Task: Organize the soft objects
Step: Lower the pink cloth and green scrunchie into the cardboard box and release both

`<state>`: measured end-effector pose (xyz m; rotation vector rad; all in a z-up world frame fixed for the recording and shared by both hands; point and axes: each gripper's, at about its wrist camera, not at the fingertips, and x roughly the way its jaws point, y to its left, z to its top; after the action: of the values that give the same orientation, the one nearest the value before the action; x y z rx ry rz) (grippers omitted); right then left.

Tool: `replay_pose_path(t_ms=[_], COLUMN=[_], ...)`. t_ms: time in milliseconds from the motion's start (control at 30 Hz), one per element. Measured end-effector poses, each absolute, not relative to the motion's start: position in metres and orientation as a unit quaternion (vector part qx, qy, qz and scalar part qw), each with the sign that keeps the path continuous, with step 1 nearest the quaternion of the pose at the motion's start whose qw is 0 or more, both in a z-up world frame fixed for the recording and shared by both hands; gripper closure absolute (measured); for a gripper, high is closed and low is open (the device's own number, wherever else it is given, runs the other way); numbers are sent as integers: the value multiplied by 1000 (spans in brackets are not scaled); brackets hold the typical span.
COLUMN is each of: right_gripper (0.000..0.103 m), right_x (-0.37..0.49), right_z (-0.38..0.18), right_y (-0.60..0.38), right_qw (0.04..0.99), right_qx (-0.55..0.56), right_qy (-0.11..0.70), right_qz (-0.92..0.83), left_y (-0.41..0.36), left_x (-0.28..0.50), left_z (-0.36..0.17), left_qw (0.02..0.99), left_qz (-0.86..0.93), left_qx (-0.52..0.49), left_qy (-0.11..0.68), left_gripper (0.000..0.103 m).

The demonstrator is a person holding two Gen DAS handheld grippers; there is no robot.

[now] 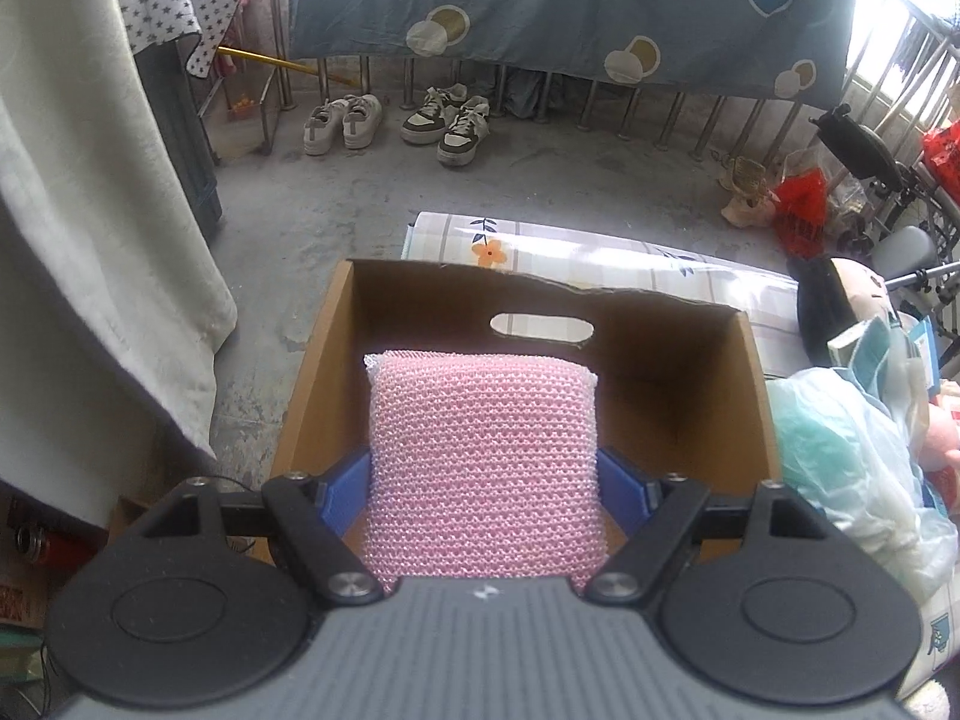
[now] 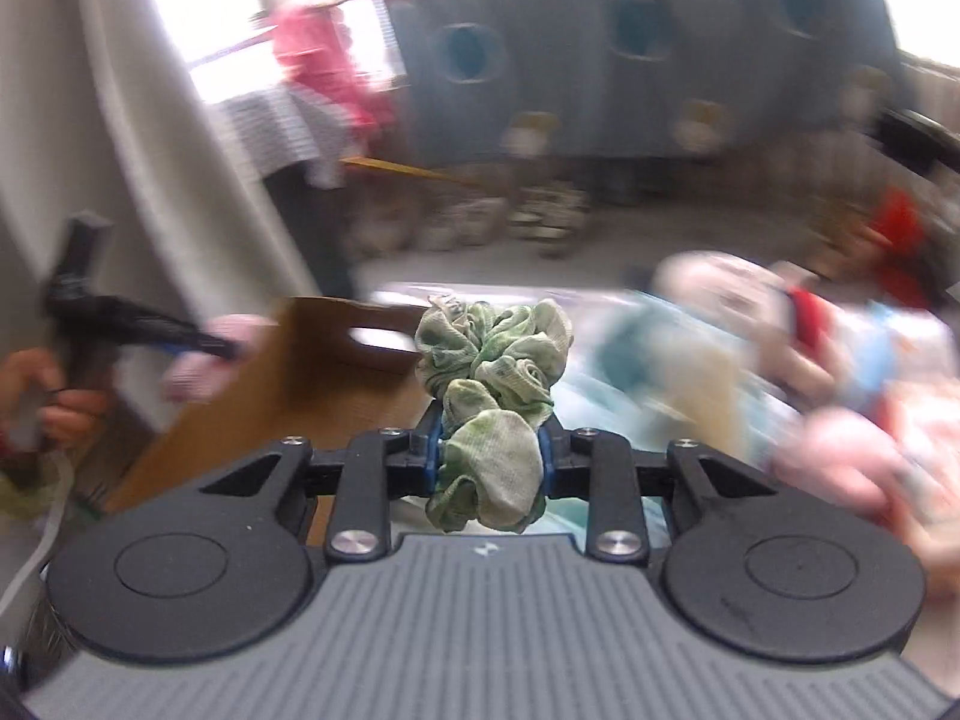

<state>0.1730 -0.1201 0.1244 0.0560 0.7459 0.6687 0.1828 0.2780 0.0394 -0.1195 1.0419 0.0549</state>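
A pink mesh sponge (image 1: 480,450) stands upright between the blue pads of my left gripper (image 1: 483,480), which is shut on its sides. It hangs over the open cardboard box (image 1: 660,372), whose inside looks bare where it shows. My right gripper (image 2: 491,450) is shut on a crumpled green scrunchie (image 2: 492,360), held up in the air to the right of the box (image 2: 312,372). The right wrist view is blurred; at its left edge the left gripper (image 2: 198,348) shows with the sponge (image 2: 192,372), and a person's hand (image 2: 66,414) holds it.
The box rests on a floral cloth (image 1: 600,252). To its right lie a pale green plastic bag (image 1: 840,450) and plush toys (image 1: 840,300). A white curtain (image 1: 90,240) hangs on the left. Shoes (image 1: 396,123) stand by the railing, under a blue sheet (image 1: 570,12).
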Motion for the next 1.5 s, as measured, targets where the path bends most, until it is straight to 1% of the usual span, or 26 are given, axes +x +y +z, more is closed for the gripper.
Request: replay_pose_path(t_ms=[100,167,267,400,533,667,867,1033,1300,1400,1433,1467,1500], right_gripper=[76,75,75,73,70,69,68,68,67,67,65,60,60], right_x=[211,240,280,305,311,311,316,320,326,331,333,333,332], right_z=[118,107,83,58,46,37,23,7,-45,-65,-69,-68,-65], right_y=[-39,0,41,78,96,97,93,112,173,192,196,200,204], right_qw=[853,838,812,787,781,777,768,749,694,687,688,695,699], right_qx=[-15,-32,-41,-64,-73,-68,-63,-90,-180,-184,-179,-173,-166], right_qy=[377,403,452,488,495,502,521,545,610,626,627,618,609], right_qz=[362,367,368,372,374,373,366,366,336,321,320,324,335], left_y=[281,284,289,295,297,296,296,305,324,331,333,335,338], left_x=[207,219,235,250,260,264,265,257,249,248,248,248,246], left_z=[26,17,3,-10,-13,-16,-18,-1,21,22,21,21,21], left_qw=[857,852,845,837,835,835,833,843,851,851,850,849,848], left_qz=[31,35,42,44,45,46,49,54,68,70,71,72,73], left_qx=[-54,-52,-48,-48,-46,-47,-47,-65,-83,-90,-92,-95,-98], left_qy=[511,519,530,543,546,546,550,532,515,514,514,514,515], left_gripper=[23,23,23,22,21,14,14,14,13,13,13,13,13])
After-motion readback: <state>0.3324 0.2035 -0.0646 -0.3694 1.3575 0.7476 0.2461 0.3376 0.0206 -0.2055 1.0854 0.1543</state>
